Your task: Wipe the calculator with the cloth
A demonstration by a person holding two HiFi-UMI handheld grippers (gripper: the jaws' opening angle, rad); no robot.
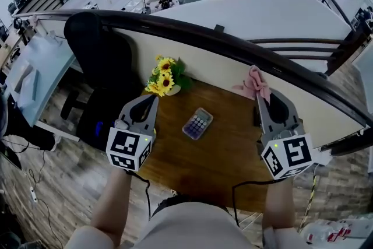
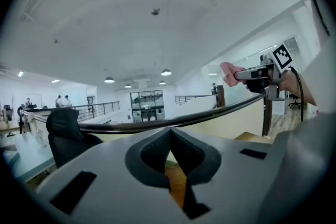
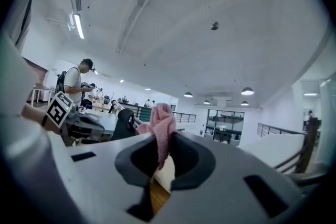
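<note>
A small calculator (image 1: 197, 123) with pale keys lies flat in the middle of the brown wooden table (image 1: 227, 154). My right gripper (image 1: 259, 97) hovers over the table's far right corner, shut on a pink cloth (image 1: 254, 83) that bunches up above its tips. In the right gripper view the pink cloth (image 3: 161, 128) sticks up from between the closed jaws. My left gripper (image 1: 154, 97) is held over the table's left edge, left of the calculator, shut with nothing in it. The left gripper view (image 2: 169, 136) shows its pads pressed together, and the right gripper (image 2: 237, 75) with the cloth (image 2: 229, 72) beyond.
A bunch of yellow sunflowers (image 1: 164, 76) lies at the table's far left corner. A dark curved railing (image 1: 233, 44) runs behind the table. A black office chair (image 1: 93, 61) stands to the left. Cables (image 1: 245, 186) hang off the near edge.
</note>
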